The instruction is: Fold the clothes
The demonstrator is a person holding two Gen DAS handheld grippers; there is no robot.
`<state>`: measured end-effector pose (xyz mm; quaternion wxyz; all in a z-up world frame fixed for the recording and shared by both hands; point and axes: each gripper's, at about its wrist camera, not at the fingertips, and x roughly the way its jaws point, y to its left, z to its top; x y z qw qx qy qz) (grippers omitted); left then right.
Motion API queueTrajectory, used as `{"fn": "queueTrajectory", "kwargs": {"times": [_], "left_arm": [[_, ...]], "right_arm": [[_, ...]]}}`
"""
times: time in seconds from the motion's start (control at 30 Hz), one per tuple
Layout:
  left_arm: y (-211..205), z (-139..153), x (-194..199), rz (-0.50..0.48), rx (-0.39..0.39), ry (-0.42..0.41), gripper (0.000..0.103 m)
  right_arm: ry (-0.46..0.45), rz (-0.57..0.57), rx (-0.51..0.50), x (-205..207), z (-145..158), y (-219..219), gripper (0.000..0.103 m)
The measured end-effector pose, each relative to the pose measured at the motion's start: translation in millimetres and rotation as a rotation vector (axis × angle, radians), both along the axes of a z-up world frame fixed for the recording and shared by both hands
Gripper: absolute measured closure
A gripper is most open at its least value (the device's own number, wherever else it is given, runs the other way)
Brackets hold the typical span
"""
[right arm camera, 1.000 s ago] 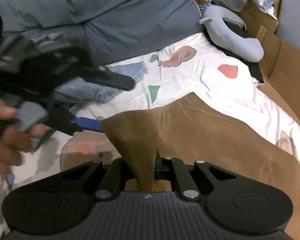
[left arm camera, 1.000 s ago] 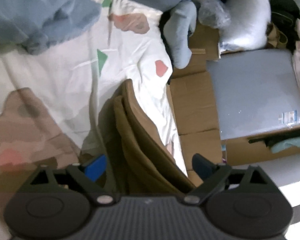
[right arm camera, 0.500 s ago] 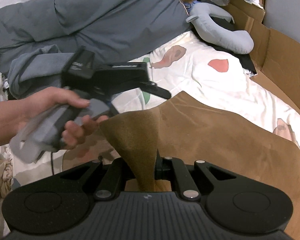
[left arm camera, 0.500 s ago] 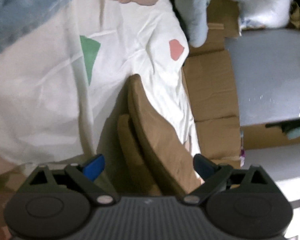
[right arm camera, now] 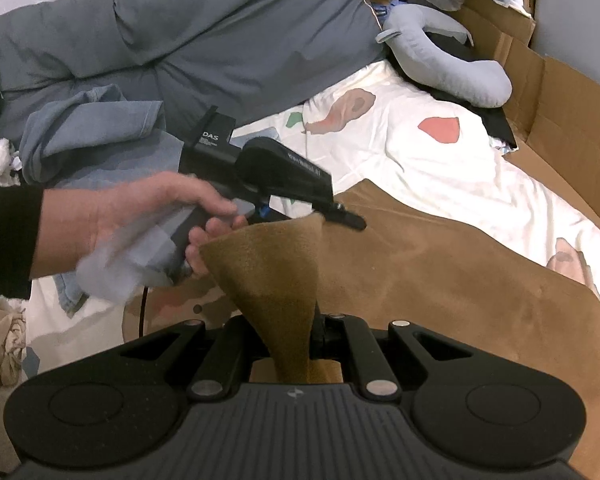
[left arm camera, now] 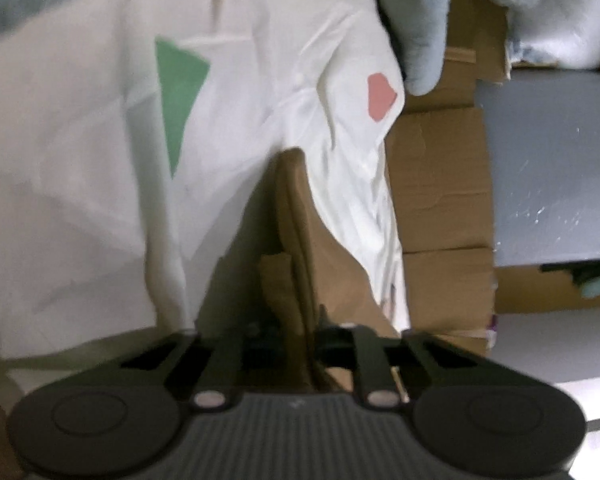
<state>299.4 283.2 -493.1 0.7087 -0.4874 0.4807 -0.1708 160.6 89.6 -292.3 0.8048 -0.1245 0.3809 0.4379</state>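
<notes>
While our right gripper (right arm camera: 296, 344) pinches a raised fold of the brown garment (right arm camera: 440, 280), fingers clamped on it, our left gripper (left arm camera: 300, 336) is closing its fingers over the cloth's near corner edge. The garment lies spread on the white bedsheet (right arm camera: 420, 160); beyond, open sheet runs to the grey duvet (right arm camera: 228, 36) and cardboard (right arm camera: 572, 92) along the bed's edge.

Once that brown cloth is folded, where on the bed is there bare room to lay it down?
The clearest bare patch is the white sheet between the brown cloth, the grey duvet and the grey curved pillow. The side by the blue garment is crowded: the left gripper, jaws closing on the cloth's edge, works there, and cardboard hems the opposite side.
</notes>
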Motion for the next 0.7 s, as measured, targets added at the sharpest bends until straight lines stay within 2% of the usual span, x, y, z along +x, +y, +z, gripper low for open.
{"fn": "queueTrajectory", "kwargs": {"times": [0.1,0.23,0.4,0.7], "left_arm": [[0,4,-3,0.034,-0.013,-0.020,0.092],[-6,12,-2,0.031,-0.003,-0.036,0.093],[-16,28,3,0.035,-0.031,-0.099,0.093],[-31,57,1,0.028,-0.011,-0.153,0.093]], "right_arm": [[0.009,0.011,0.016,0,-5,-3,0.097],[0.033,-0.008,0.038,2,-4,-13,0.097],[0.058,-0.050,0.077,9,-2,-30,0.097],[0.143,-0.103,0.145,25,0,-56,0.097]]}}
